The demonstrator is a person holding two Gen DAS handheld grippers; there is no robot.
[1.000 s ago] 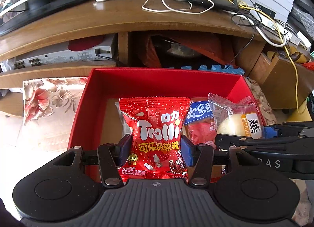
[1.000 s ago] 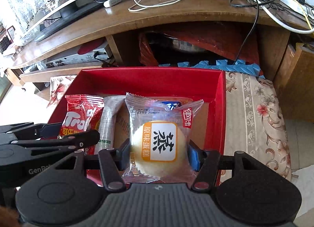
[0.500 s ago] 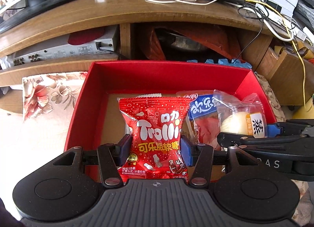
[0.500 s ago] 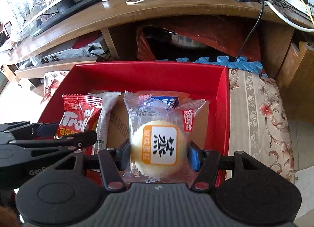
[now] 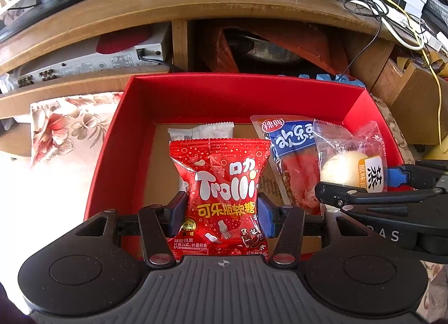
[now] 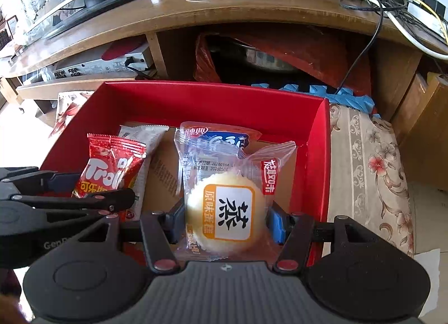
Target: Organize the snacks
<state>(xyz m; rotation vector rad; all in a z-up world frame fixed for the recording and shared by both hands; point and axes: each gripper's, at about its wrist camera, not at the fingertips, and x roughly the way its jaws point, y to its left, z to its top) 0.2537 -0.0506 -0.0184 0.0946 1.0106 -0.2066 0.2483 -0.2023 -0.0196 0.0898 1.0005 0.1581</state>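
1. Red box (image 5: 134, 139) sits open-topped on a floral cloth (image 6: 369, 172) in front of a wooden TV cabinet (image 5: 196, 7); brown cardboard floor inside.
2. Lying on the box floor: a white wrapper (image 5: 201, 131) at back left and a blue-and-red spicy strip pack (image 5: 294, 153) toward the right.
3. Left gripper (image 5: 222, 209) is clamped on a red Trolli gummy bag (image 5: 221, 189), pads pressing both side edges, bag held over the box's left half.
4. Trolli bag stands upright, long axis vertical, top seal toward the cabinet, print facing the camera.
5. Right gripper (image 6: 228, 217) is clamped on a clear-wrapped steamed cake (image 6: 226, 212), over the box's right half; round cake, label upright.
6. Left view shows the strip pack's blue label and red contents; the right view hides most of it behind the cake wrapper.
7. Right view alone shows the cake label face-on and blue foam mat (image 6: 347, 94) behind the box.
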